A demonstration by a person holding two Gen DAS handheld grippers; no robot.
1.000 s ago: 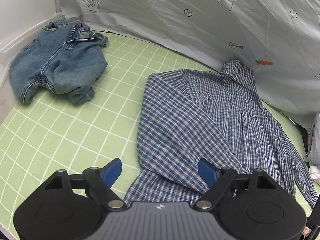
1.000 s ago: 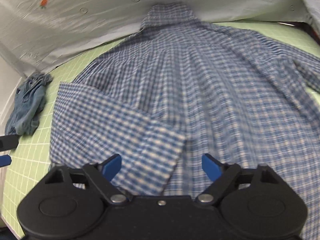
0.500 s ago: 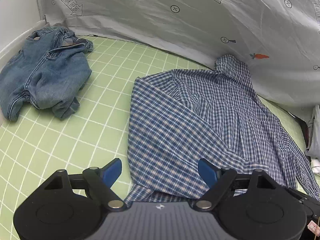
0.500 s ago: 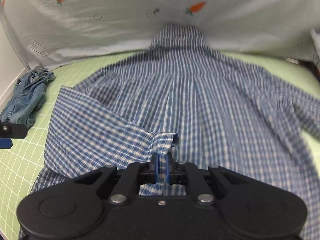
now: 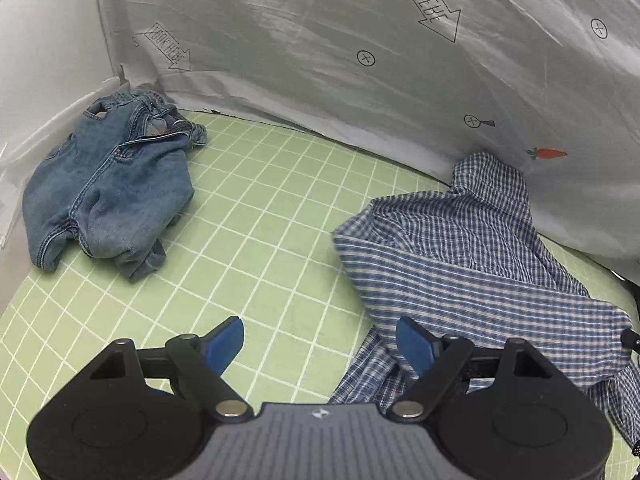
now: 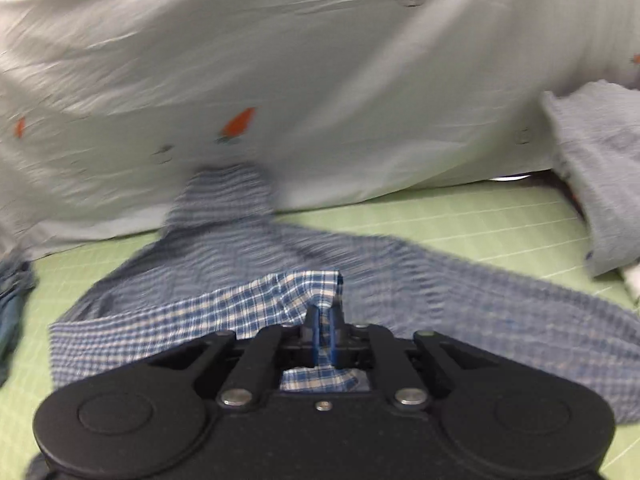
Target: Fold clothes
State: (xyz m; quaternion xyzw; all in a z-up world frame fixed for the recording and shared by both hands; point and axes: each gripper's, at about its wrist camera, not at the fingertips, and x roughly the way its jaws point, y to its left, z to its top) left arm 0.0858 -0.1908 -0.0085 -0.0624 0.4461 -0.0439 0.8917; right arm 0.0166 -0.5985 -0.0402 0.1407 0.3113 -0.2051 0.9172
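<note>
Plaid shirt [image 5: 472, 264] lies spread on the right of the green gridded desk [image 5: 256, 240], collar propped against the grey printed backdrop sheet [image 5: 320, 40] at the far edge. Its left sleeve is drawn across the body, judged the first inward fold. Denim jeans [image 5: 108, 184] sit bunched at the far left, well apart, presumably awaiting their turn. Pale blue garment [image 6: 592, 168] rests at the far right. Right gripper [image 6: 324, 332] has its fingers pinched together on the sleeve cuff [image 6: 308, 288], lifting it clear. Left gripper [image 5: 320, 340] hangs with fingers spread wide, holding nothing, near the shirt hem.
</note>
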